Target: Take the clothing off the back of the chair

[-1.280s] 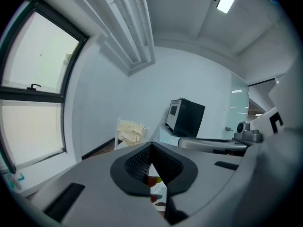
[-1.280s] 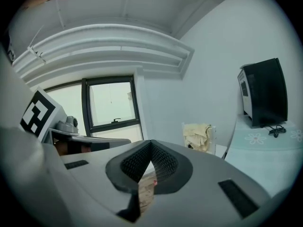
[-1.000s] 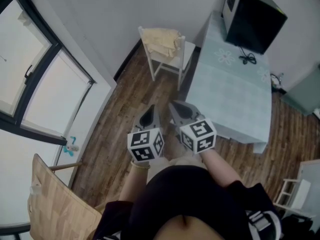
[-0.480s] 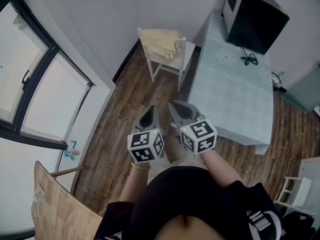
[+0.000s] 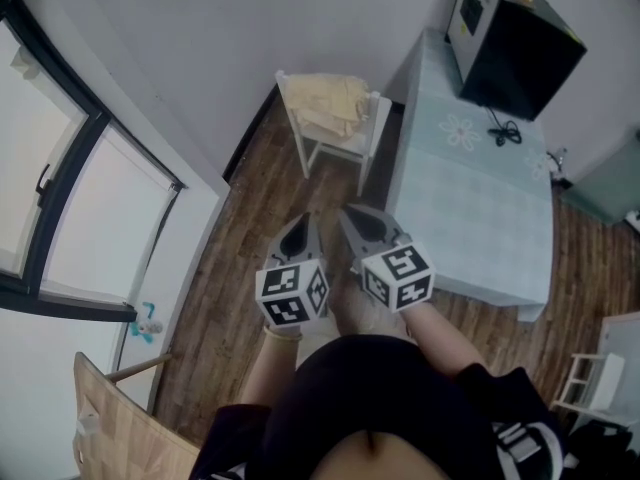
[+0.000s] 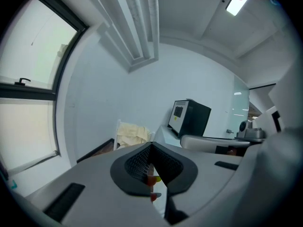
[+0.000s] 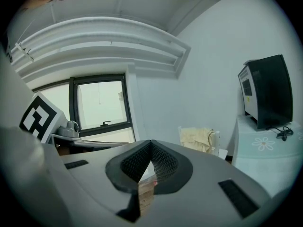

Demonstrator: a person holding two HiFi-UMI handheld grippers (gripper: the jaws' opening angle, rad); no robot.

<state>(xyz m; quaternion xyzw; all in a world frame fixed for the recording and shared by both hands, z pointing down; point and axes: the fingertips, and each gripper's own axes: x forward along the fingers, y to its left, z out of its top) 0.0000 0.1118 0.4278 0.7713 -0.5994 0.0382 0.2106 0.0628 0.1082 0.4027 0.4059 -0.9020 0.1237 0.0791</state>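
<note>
Left gripper (image 5: 300, 234) and right gripper (image 5: 360, 224) are fully closed, with nothing held. Both have been carried forward over the last second. Clothing (image 5: 330, 103) is draped over the chair (image 5: 372, 120) back, well ahead, so approach is judged unfinished.

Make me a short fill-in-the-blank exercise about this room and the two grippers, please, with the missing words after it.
1. The pale yellow clothing hangs over the back of the white ____.
2. The black box stands on the ____.
3. The left gripper and the right gripper both hold nothing, and their jaws are ____.
Missing words: chair; table; shut.
</note>
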